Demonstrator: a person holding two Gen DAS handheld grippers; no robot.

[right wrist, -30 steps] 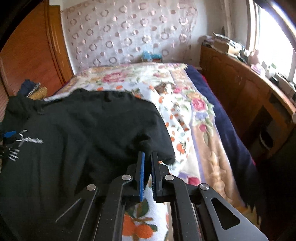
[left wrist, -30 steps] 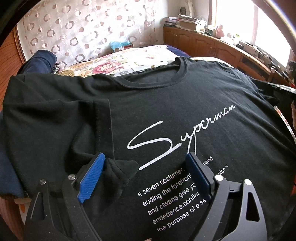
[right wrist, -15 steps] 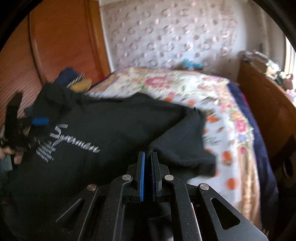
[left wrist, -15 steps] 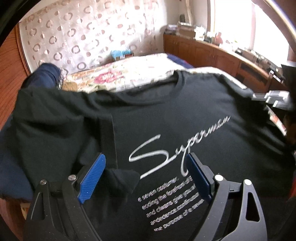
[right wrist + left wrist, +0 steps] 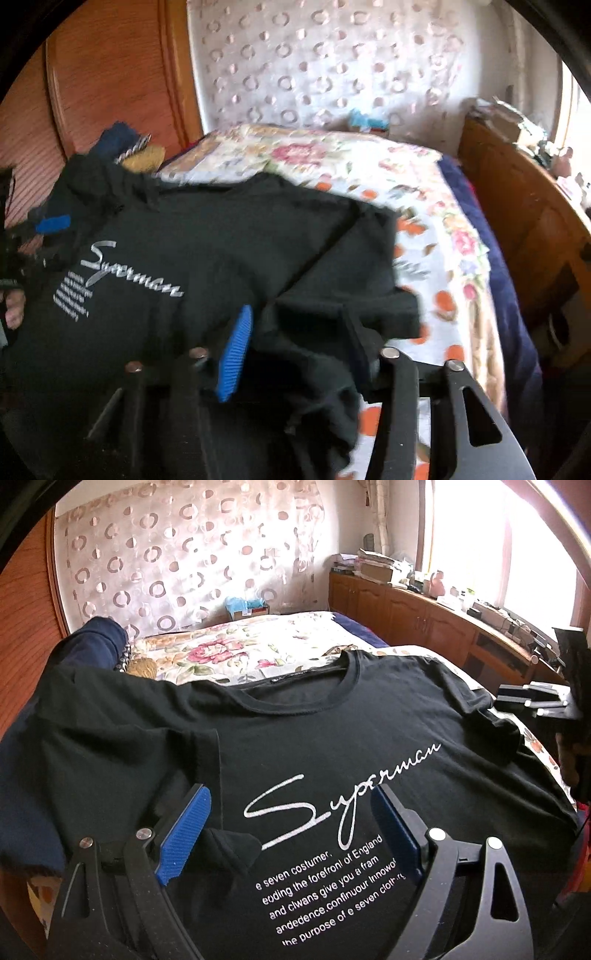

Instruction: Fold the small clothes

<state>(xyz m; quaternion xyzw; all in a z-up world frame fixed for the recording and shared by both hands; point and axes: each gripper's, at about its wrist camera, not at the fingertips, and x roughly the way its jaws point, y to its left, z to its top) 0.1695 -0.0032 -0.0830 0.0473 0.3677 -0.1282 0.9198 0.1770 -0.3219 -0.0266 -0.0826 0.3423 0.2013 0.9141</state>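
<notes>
Black T-shirt (image 5: 332, 738): spread print-up on the floral bedspread (image 5: 240, 650), collar away from the person. Left gripper (image 5: 291, 834): over the shirt's near left part, jaws wide apart, nothing clamped, a folded sleeve below. Right gripper (image 5: 295, 343): at the shirt's right sleeve, jaws just opening, cloth bunched loosely between them, no pad pressing. Surrounds: navy garment (image 5: 96, 642) at far left, wooden cabinets (image 5: 424, 616) along the right, patterned curtain (image 5: 177, 554) behind.

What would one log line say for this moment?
stage: sleeve fold | shirt: flat on bed | left gripper: open over shirt | right gripper: just opening, sleeve between fingers
</notes>
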